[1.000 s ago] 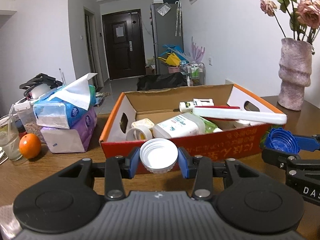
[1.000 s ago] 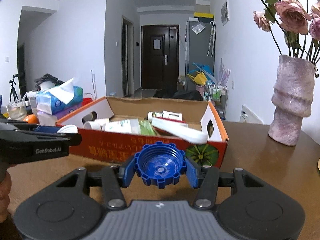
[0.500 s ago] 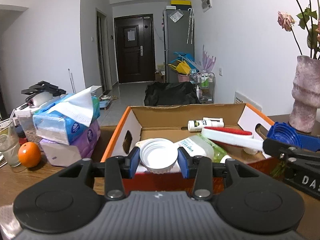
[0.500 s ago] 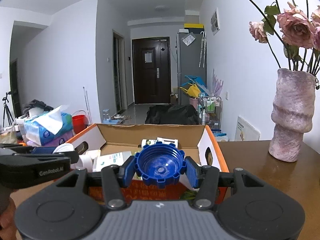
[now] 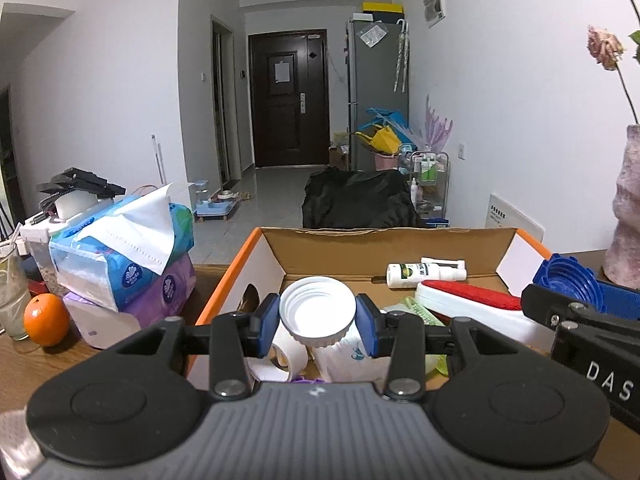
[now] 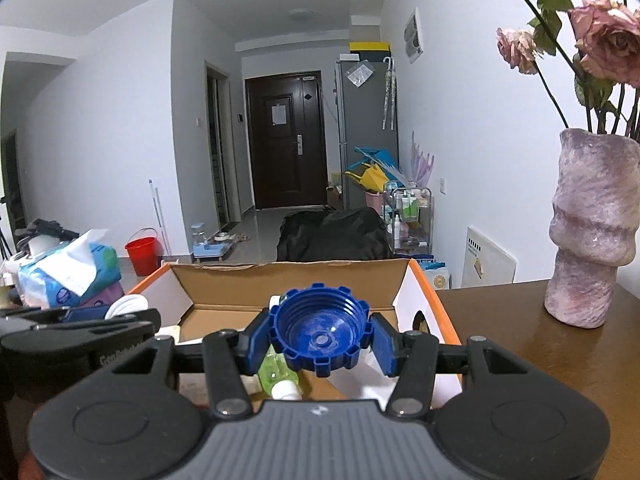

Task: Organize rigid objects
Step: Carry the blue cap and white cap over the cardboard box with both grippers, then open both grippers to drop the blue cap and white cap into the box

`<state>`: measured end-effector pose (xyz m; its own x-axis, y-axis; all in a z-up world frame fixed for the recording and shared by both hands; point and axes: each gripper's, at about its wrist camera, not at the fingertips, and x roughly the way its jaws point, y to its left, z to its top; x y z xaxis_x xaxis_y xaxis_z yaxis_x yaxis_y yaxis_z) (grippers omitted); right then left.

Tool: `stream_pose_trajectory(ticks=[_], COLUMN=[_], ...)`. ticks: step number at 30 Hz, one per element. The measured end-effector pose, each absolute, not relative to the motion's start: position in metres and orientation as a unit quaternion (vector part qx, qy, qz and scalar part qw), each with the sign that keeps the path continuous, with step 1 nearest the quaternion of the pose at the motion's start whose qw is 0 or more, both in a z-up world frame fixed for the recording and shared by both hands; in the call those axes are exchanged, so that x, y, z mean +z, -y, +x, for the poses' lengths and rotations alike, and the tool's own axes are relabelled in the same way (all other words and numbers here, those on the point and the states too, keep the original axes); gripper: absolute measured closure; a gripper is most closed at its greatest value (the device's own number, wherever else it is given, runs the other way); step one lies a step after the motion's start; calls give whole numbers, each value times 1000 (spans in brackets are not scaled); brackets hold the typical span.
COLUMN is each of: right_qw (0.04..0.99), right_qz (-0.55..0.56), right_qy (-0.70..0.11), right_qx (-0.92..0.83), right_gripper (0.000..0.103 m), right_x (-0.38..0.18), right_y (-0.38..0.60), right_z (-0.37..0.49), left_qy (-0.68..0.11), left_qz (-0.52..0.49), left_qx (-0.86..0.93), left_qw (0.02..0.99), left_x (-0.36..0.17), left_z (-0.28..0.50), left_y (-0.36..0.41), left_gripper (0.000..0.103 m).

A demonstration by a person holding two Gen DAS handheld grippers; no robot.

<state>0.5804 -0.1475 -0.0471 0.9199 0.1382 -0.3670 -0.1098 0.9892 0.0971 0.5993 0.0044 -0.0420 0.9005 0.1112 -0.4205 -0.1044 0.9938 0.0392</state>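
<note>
My left gripper [image 5: 318, 322] is shut on a white screw cap [image 5: 317, 311] and holds it above the left part of an open orange-edged cardboard box [image 5: 384, 242]. My right gripper [image 6: 319, 340] is shut on a blue ribbed cap [image 6: 319, 334] above the box's right part [image 6: 424, 286]. The blue cap also shows at the right of the left wrist view [image 5: 570, 280]. In the box lie a small white spray bottle [image 5: 424, 271], a white and red brush [image 5: 468, 306], a tape roll [image 5: 286, 354] and a green-tinted bottle [image 6: 278, 376].
Stacked tissue packs [image 5: 124, 252] and an orange [image 5: 46, 320] sit left of the box on the wooden table [image 6: 540, 360]. A glass with a drink [image 5: 12, 296] stands at the far left. A pink vase with dried roses [image 6: 592, 232] stands at the right.
Both grippers have risen and moved forward from in front of the box to above its inside, each still holding its cap.
</note>
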Motion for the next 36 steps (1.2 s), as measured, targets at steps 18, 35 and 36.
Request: stream_pose_trajectory(ticks=[18,35,36], right_qw=[974,972,973], right_qz=[53,57,60], right_qy=[-215,-224,-223], right_qx=[39,32,30], right_gripper=[51,7,0], right_x=[-59,-55,-55], right_y=[142,147,148], right_z=[628,625,624], left_qy=[-222,-200,-199], left_qz=[-3,-11,-11], left_qx=[88,119,119], left_qw=[971,972,973], left_x=[-55,-48,-47], left_z=[635,628,628], left_y=[-15,-27,-27], left_gripper=[61,0,0])
